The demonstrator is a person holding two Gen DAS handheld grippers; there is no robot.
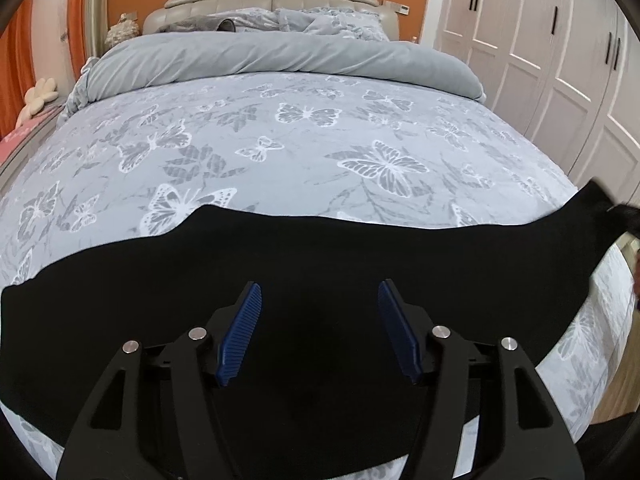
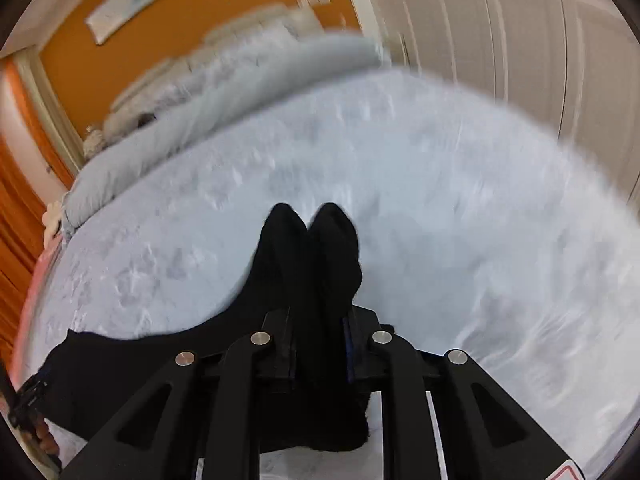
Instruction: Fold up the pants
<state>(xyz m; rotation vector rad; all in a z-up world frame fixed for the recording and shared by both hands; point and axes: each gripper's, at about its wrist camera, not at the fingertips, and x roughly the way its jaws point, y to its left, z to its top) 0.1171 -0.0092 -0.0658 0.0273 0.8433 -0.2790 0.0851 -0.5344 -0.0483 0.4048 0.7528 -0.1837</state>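
Observation:
Black pants (image 1: 320, 256) lie spread across the near part of the bed, stretching from the left edge to the far right. My left gripper (image 1: 320, 292) is open just above the pants' middle, with its blue pads (image 1: 240, 332) apart and nothing between them. My right gripper (image 2: 320, 320) is shut on a bunched end of the pants (image 2: 316, 256), which sticks up past the fingers and is lifted off the bed. The right wrist view is blurred by motion. That lifted end shows at the right edge of the left wrist view (image 1: 600, 208).
The bed (image 1: 304, 128) has a grey butterfly-print cover. A rolled grey duvet (image 1: 280, 56) and pillows lie by the headboard. White wardrobe doors (image 1: 560, 48) stand to the right. The bed's near right corner (image 1: 592, 340) drops to a wooden floor.

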